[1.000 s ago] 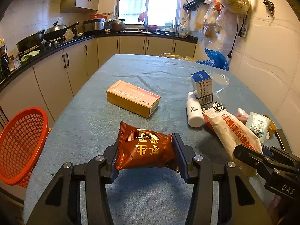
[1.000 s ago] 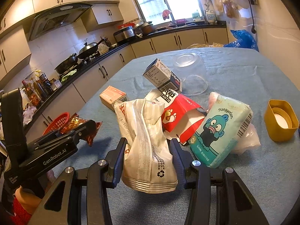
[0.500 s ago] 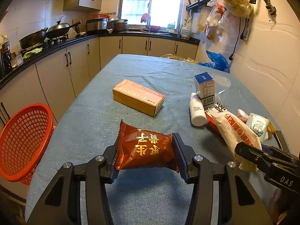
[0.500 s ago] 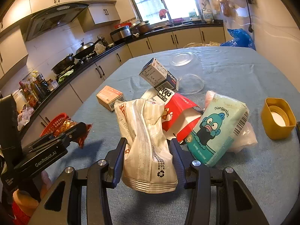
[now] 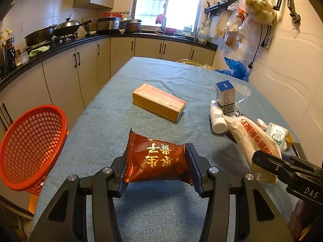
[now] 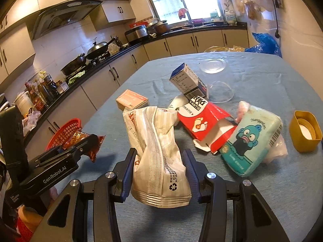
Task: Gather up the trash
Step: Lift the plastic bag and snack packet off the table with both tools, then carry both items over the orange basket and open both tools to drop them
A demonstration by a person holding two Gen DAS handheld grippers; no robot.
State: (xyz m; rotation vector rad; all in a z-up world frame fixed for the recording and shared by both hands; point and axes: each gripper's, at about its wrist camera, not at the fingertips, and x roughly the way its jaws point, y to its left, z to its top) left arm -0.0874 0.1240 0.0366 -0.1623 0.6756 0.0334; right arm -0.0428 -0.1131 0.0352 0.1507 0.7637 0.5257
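Snack wrapper (image 5: 156, 162) glossy crinkly foil, white bag (image 6: 159, 157) matt creased paper-ish, basket (image 5: 30, 145) red plastic mesh, table cover (image 5: 161, 74) rough blue-grey cloth.

A glossy reddish-brown snack packet (image 5: 156, 164) with gold characters sits at lower centre of the left view, between the black arms of the left tool (image 5: 157, 168). An orange-red mesh basket (image 5: 30, 147) fills the left edge. The bench (image 5: 105, 129) is covered in blue-grey cloth. Mid-frame lies an orange-and-pink box (image 5: 159, 101).

In the right view, a cream striped bag (image 6: 159, 157) with red lettering and a black recycling mark sits lower centre. Right of it are a red-and-white carton (image 6: 203, 123) with a footprint motif, a teal tissue pack (image 6: 250, 141) showing a blue cartoon face, and a mustard-yellow cap (image 6: 304, 131).
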